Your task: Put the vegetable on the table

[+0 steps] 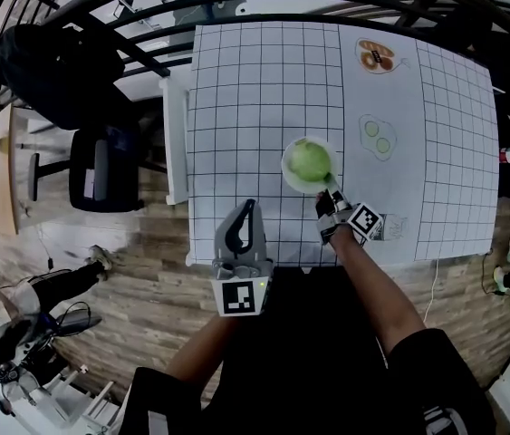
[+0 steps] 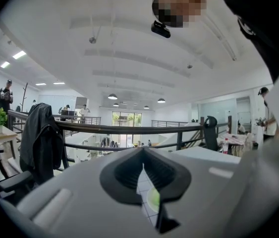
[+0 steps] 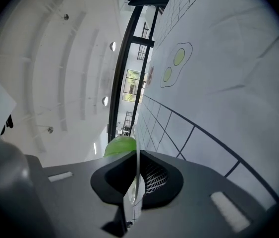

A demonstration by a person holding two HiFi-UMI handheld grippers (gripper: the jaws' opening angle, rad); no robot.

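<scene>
As the head view shows it, the vegetable (image 1: 309,159) sits in a white bowl (image 1: 286,169) on the table (image 1: 245,89). It is round, with no long axis to speak of. My right gripper (image 1: 330,191) is at the bowl's near rim, so the vegetable lies straight ahead of it. My left gripper (image 1: 249,207) hangs well to the bowl's near left, touching nothing.

Left gripper view: jaws pressed together, nothing between them. A sliver of green shows past them.

Right gripper view: jaws clamped on the thin bowl rim, with the vegetable just beyond the jaw tips, inside the bowl.

Judgement: the vegetable is not yet on the table. The right gripper is the nearer one, but it holds the bowl, not the vegetable. The vegetable can come out by tipping the bowl or by regripping.
</scene>
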